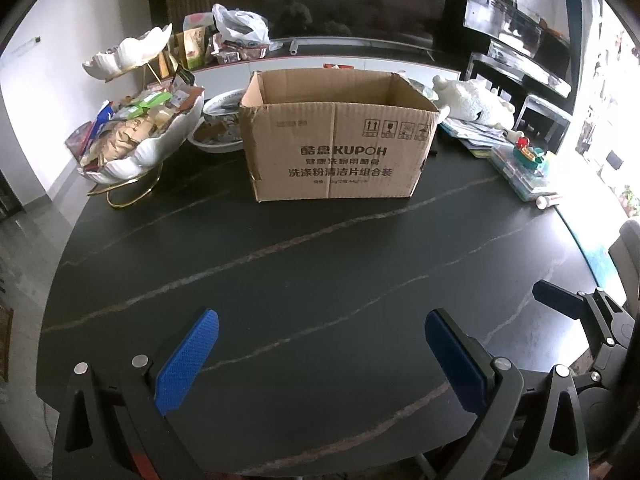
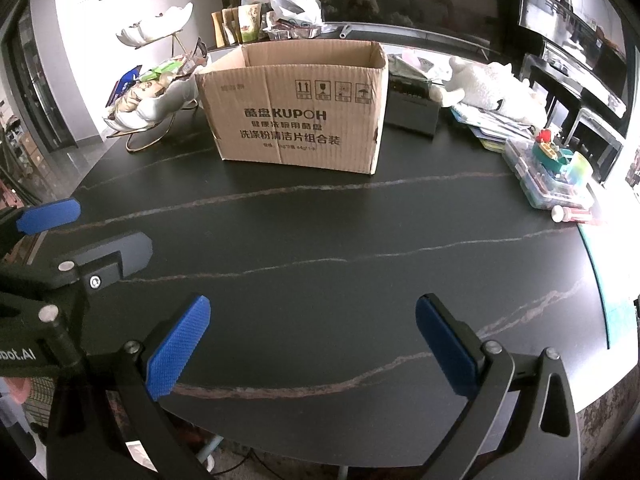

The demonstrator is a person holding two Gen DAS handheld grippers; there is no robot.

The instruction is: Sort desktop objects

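The left hand-held gripper (image 1: 322, 320) hovers with blue pads spread wide over the dark bench (image 1: 320, 260). An open-topped cardboard box (image 1: 340, 148) stands beyond, a white plush toy (image 1: 476, 102) to its right.

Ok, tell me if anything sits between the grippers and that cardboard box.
Nothing visible does. Only bare dark table lies between the open left gripper, the open right gripper and the cardboard box. The clutter sits beside and behind the box.

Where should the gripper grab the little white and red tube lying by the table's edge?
Probably across the middle of the tube, coming from above. It lies flat on the dark table, long side left to right, so open fingers could straddle its narrow width. The stacked clear boxes sit close behind it, so the right gripper should approach on the near side.
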